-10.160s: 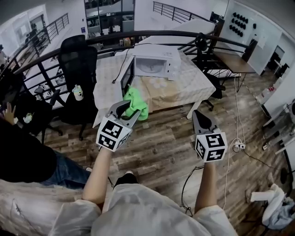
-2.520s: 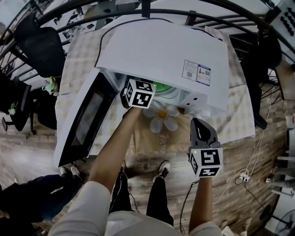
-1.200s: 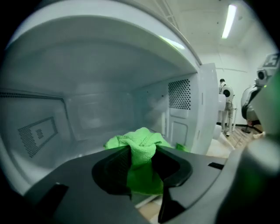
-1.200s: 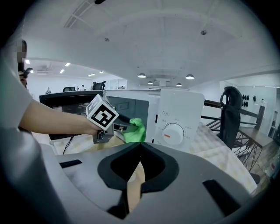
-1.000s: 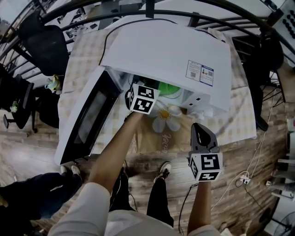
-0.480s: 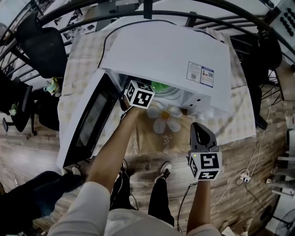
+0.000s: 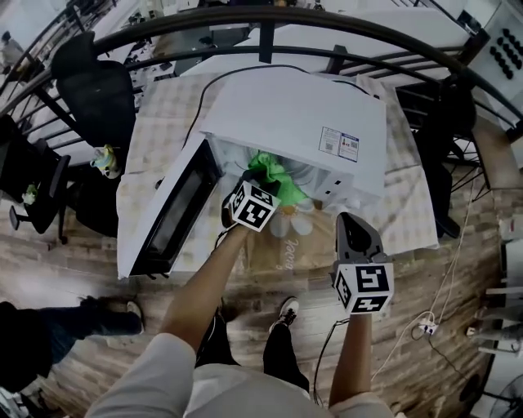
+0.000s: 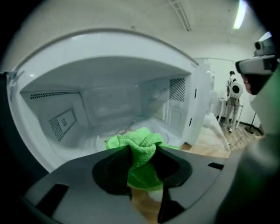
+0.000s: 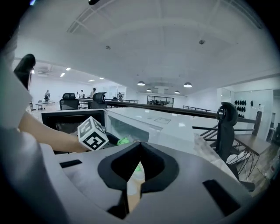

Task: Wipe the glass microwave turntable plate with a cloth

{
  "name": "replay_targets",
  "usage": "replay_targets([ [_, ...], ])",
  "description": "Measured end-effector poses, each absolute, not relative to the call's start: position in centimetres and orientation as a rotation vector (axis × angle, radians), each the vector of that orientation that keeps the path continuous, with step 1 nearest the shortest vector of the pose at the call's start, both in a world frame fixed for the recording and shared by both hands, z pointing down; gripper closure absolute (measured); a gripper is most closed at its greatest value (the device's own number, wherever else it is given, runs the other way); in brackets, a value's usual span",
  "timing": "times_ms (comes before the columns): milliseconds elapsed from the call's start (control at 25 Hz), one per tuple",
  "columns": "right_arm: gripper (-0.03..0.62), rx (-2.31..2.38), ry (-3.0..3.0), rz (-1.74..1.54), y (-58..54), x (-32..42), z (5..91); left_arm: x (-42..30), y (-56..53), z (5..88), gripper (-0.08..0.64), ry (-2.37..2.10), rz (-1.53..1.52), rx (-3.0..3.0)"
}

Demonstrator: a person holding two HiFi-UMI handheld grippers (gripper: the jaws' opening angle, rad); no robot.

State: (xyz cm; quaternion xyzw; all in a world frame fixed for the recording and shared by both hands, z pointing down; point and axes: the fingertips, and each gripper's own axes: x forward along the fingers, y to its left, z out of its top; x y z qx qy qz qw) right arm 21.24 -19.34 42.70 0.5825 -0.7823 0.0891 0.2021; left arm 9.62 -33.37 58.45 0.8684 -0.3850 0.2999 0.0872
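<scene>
The white microwave (image 7: 286,118) stands on the table with its door (image 7: 167,214) swung open to the left. My left gripper (image 7: 263,184) sits at the mouth of the cavity, shut on a bunched green cloth (image 7: 278,175). In the left gripper view the cloth (image 8: 141,148) is pinched between the jaws of this gripper (image 8: 142,151), just in front of the cavity. The glass turntable plate (image 8: 94,141) lies pale on the cavity floor beyond it. My right gripper (image 7: 350,220) hangs shut and empty off the table's front edge; in its own view it (image 9: 140,146) faces the microwave (image 9: 144,122).
A checked cloth covers the table (image 7: 155,131). Black office chairs (image 7: 94,82) stand at the left, and a curved black railing (image 7: 261,16) runs behind the table. Another person's legs (image 7: 106,314) show on the wooden floor at the lower left.
My left gripper has drawn back from inside the cavity to its mouth, bringing the green cloth with it. The head view has pulled back. The right gripper has barely moved.
</scene>
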Motion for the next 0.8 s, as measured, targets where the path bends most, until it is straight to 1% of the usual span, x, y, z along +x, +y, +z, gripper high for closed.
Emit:
replay_targets([
  [160,0.577,1.655,-2.188,0.204,-18.0,21.8,38.1,9.1,-29.1,53.2,0.397,-1.113,0.71,2.639],
  [320,0.577,1.674,-2.205,0.145,-16.6,21.6,33.9,6.6,-24.8,47.5,0.397,-1.134,0.571,2.684],
  [480,0.577,1.682,-2.226,0.074,-15.8,20.7,30.3,3.5,-21.7,42.4,0.397,-1.186,0.492,2.724],
  [800,0.577,1.684,-2.281,-0.08,-15.8,17.5,24.5,-1.8,-20.3,31.8,0.396,-1.364,0.385,2.833],
])
